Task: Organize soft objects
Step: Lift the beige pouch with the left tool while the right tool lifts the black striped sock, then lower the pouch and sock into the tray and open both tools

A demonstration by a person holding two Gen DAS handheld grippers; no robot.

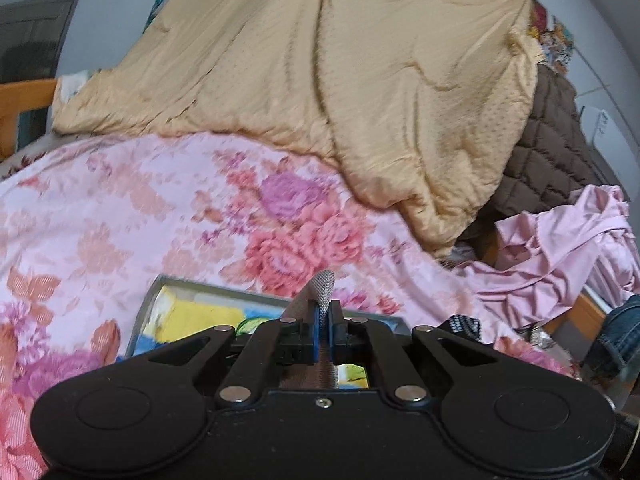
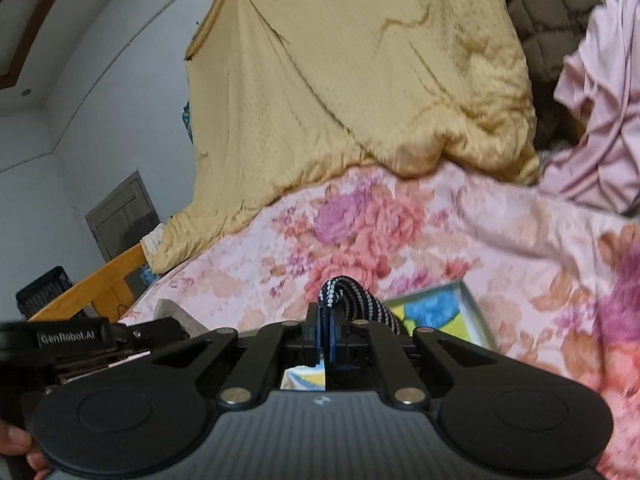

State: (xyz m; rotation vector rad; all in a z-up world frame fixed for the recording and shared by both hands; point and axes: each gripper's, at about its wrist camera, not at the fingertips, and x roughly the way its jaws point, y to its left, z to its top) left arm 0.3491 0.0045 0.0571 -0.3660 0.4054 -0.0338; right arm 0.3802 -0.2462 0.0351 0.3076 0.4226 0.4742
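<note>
My left gripper point(image 1: 325, 316) is shut on a strip of grey-brown woven cloth point(image 1: 323, 286) that sticks up between its blue pads. My right gripper point(image 2: 325, 320) is shut on a black cloth with white dots point(image 2: 354, 296), looped over its fingertips; the same dotted cloth point(image 1: 464, 325) shows at the right in the left wrist view. Just beyond and below both grippers lies a shallow grey-rimmed tray point(image 1: 146, 308) point(image 2: 470, 300) with a yellow and blue lining. It rests on the pink floral bedspread point(image 1: 140, 208) point(image 2: 400, 232).
A tan quilt point(image 1: 320, 72) point(image 2: 360, 80) is heaped at the back of the bed. A brown quilted garment point(image 1: 548, 152), crumpled pink satin cloth point(image 1: 560, 248) point(image 2: 600, 120) and denim point(image 1: 620, 340) lie to the right. A wooden bed rail point(image 2: 92, 288) runs along the left.
</note>
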